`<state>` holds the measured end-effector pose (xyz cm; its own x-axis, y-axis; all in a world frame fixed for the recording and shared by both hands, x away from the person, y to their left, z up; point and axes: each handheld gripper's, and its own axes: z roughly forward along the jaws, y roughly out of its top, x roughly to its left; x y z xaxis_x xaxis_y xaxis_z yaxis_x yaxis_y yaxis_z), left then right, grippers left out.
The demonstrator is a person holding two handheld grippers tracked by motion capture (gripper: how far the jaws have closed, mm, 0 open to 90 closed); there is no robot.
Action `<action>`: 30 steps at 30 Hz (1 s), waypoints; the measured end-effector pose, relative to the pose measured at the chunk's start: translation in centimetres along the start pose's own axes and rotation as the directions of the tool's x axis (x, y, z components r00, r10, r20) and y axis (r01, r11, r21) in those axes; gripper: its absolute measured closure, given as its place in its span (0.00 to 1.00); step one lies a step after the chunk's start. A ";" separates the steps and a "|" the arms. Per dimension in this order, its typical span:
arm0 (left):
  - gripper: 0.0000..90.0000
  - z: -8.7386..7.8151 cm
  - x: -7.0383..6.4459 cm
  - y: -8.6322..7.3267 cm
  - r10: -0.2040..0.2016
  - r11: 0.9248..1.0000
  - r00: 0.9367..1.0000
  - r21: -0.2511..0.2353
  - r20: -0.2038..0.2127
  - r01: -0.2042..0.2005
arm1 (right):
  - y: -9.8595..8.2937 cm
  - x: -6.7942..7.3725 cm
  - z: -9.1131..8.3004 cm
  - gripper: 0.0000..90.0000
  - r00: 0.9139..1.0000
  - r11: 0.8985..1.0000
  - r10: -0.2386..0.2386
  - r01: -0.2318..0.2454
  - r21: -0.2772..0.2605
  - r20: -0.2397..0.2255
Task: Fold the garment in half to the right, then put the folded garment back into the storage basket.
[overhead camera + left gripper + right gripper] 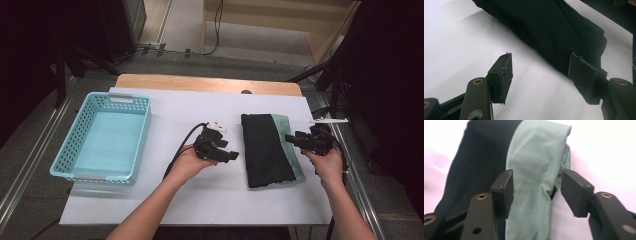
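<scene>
Both forearms entered from the 6 o'clock edge of the white-covered surface (165, 200). The left hand (189, 162), palm partly upturned, held the left gripper (231, 156) pointing toward 3 o'clock; its jaws stood wide apart with nothing between them. The right hand (327, 165) held the right gripper (289, 139) pointing toward 9 o'clock, jaws likewise spread wide and holding nothing.

No legible brand, label or writing was observed on any item.

The folded black cloth garment (265, 150) lay flat on the surface between the two grippers, resting on a folded pale green cloth (295, 162) whose strip showed along its 3 o'clock edge. The left gripper's tips were just beside the black garment's 9 o'clock edge, apart from it. In the right gripper view, the right gripper (536, 187) was positioned over the pale green cloth (534, 170), its jaws straddling the strip; contact could not be determined. A light blue perforated plastic basket (80, 127) sat well apart at 9 o'clock.
</scene>
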<state>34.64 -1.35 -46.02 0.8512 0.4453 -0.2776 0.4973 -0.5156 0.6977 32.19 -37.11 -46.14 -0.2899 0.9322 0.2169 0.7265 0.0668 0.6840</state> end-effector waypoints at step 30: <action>0.35 0.6 0.9 1.1 -0.024 1.000 1.000 0.008 -0.013 0.024 | -3.9 2.5 -1.8 0.37 0.991 0.997 -0.076 0.078 0.013 -0.107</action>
<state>36.07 -1.97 -45.94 0.8370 0.4668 -0.2857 0.5188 -0.5103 0.6859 27.48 -35.73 -47.01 -0.4096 0.8807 0.2377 0.7096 0.1439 0.6898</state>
